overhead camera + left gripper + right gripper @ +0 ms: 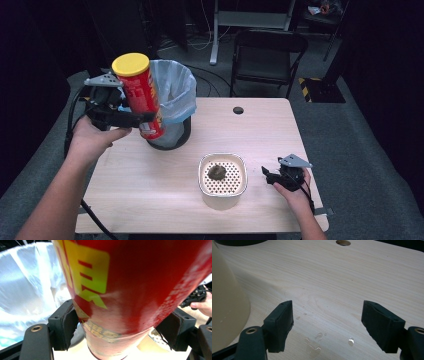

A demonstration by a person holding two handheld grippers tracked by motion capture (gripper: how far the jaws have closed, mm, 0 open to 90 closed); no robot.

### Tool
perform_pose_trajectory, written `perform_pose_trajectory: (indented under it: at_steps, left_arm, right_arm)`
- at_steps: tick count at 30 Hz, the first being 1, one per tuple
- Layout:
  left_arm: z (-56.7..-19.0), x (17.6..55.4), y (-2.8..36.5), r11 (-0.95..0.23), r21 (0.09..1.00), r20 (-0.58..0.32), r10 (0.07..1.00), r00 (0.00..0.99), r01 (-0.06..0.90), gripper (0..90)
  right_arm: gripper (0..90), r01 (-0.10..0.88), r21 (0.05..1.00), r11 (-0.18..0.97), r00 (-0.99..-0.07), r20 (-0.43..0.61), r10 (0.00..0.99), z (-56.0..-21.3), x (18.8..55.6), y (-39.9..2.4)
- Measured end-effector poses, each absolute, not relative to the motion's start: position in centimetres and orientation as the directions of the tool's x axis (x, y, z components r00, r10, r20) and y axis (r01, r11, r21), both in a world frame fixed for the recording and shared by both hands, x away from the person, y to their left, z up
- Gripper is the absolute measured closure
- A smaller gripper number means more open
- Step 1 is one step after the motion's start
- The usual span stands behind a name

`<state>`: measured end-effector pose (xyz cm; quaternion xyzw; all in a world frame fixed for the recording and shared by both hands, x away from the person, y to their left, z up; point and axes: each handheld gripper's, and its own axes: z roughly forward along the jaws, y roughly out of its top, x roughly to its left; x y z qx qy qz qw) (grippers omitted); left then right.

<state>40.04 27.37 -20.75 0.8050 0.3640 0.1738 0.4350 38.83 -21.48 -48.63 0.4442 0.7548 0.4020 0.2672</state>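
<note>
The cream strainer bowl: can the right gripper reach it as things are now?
Probably yes. The right gripper rests open on the table just beside the cream strainer bowl, with only bare wood between them.

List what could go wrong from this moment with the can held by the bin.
1. The left hand-held gripper clamps the red can low on its body, leaning; it may pivot or slip.
2. The can hangs at the lined bin's rim and could knock it.
3. Water droplets on the table could wet the right hand-held gripper.
</note>
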Motion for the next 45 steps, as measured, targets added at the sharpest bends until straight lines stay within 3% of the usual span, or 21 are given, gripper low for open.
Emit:
perform_pose_trajectory:
  at_steps: [15, 39, 45]
  left_arm:
    - [-17.3, 43.2, 26.7, -0.322, 0.827, -0.068, 0.757, 0.65, 0.461, 23.4]
    - [-18.7, 49.7, 24.8, -0.232, 0.831, -0.081, 0.849, 0.522, 0.506, 23.4]
    - [-19.4, 51.1, 25.0, -0.238, 0.832, -0.043, 0.873, 0.486, 0.501, 23.4]
  right_arm:
    - [25.2, 0.461, 0.841, 0.282, -0.46, -0.045, 0.887, -48.7, 38.7, -21.3]
    - [25.8, 0.449, 0.839, 0.308, -0.481, -0.063, 0.874, -48.7, 38.7, -21.1]
    - [25.8, 0.451, 0.84, 0.3, -0.476, -0.057, 0.877, -48.7, 38.7, -21.2]
